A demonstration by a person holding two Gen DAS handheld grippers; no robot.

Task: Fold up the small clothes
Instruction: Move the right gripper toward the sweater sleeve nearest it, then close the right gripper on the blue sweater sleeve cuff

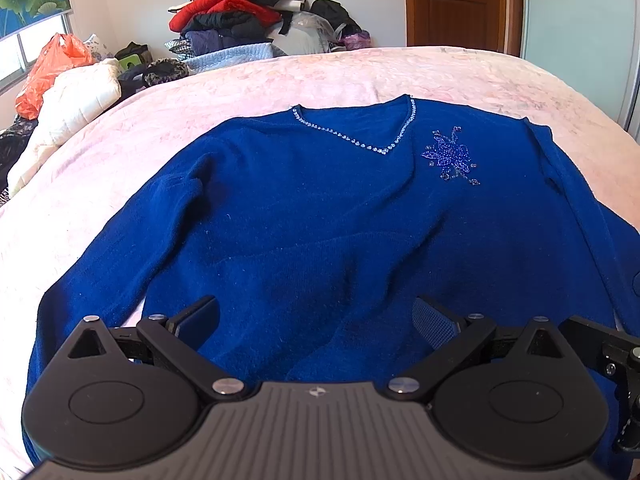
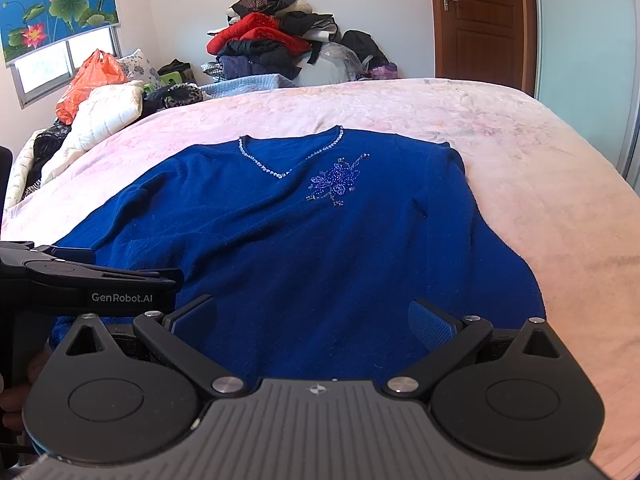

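Observation:
A dark blue V-neck sweater (image 1: 312,216) with a beaded neckline and a sequin flower lies flat, face up, on the pink bed cover (image 1: 320,76). Its sleeves lie along its sides. My left gripper (image 1: 316,320) is open and empty over the sweater's hem, left of the middle. My right gripper (image 2: 312,320) is open and empty over the hem further right, with the sweater (image 2: 304,232) spread ahead of it. The left gripper's body (image 2: 80,280) shows at the left edge of the right wrist view. The hem itself is hidden under the grippers.
A pile of clothes (image 1: 240,16) is stacked against the far wall. A white quilted jacket (image 1: 68,112) and an orange plastic bag (image 1: 48,68) lie at the bed's left side. A wooden door (image 1: 456,0) stands at the back right. Bare pink cover (image 2: 540,184) lies right of the sweater.

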